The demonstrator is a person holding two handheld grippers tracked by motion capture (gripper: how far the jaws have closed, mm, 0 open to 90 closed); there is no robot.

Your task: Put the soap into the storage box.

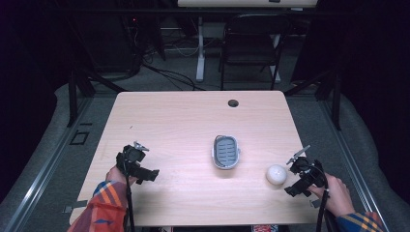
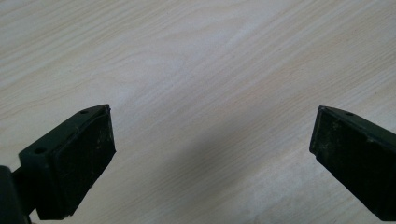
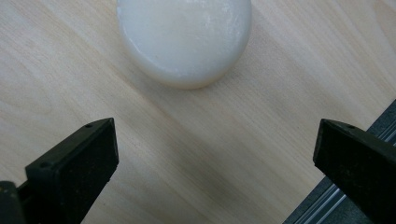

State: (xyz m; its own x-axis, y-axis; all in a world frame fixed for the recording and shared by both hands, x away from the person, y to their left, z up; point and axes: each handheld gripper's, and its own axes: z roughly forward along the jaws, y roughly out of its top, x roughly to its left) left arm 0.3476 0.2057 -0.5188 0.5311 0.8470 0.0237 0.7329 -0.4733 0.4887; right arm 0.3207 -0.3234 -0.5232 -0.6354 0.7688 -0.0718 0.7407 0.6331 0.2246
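Note:
A round white soap bar (image 1: 276,174) lies on the wooden table (image 1: 183,125) near its right front; it is large at the top of the right gripper view (image 3: 184,39). My right gripper (image 1: 291,188) hovers just right of it, jaws wide open (image 3: 215,158), with the soap ahead of the jaws and not between them. A grey slatted soap dish (image 1: 226,151) sits at the table's middle. My left gripper (image 1: 153,175) is at the left front, open (image 2: 210,144) over bare wood, with nothing between its jaws.
A round cable hole (image 1: 233,103) is in the table's far edge. A black folding chair (image 1: 251,43) and a desk leg (image 1: 199,48) stand beyond the table. The table's right edge (image 3: 336,186) and a metal floor rail lie close beside my right gripper.

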